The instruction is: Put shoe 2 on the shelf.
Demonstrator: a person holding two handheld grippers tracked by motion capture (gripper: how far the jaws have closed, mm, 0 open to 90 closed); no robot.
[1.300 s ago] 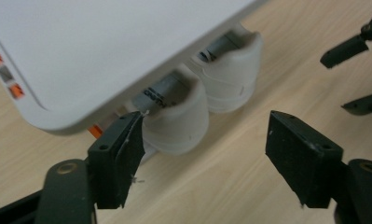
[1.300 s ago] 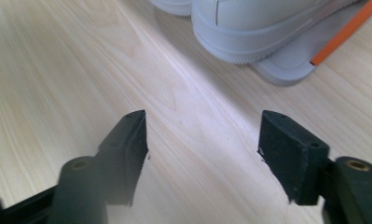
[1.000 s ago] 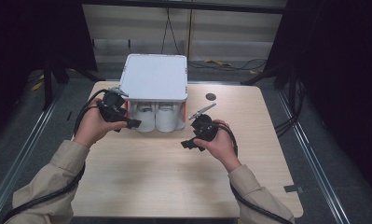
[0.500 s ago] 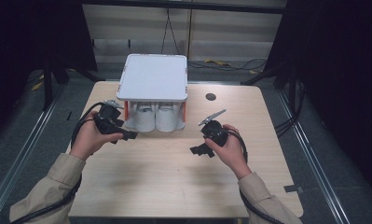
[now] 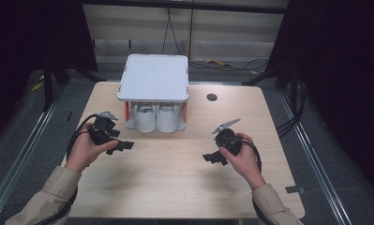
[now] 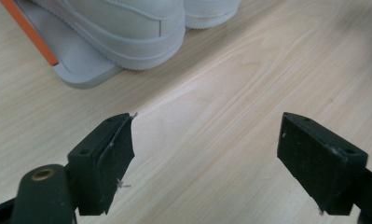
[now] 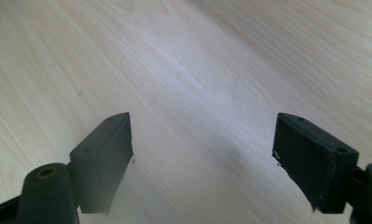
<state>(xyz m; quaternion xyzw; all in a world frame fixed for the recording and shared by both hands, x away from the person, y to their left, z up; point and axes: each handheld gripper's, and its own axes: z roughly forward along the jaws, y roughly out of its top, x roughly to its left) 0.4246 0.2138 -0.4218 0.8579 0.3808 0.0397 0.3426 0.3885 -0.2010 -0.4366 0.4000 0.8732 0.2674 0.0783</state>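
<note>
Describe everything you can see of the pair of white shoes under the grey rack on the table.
The pair of white shoes stands side by side, toes toward the person, on the lower shelf of the grey rack with orange posts. The uppers look like smooth leather or leather-like material, with stitched seams and thick white rubbery soles. The flat grey top shelf hides their backs. In the left gripper view the toes overhang the grey base. Both grippers are apart from them.

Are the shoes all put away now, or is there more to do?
It looks nearly done. The pair of white sneakers sits on the rack's lower shelf, under its flat top. Nothing is in hand: the left hand-held gripper and right hand-held gripper are open, apart from the rack, over bare table. Nothing more to put away is visible.
</note>
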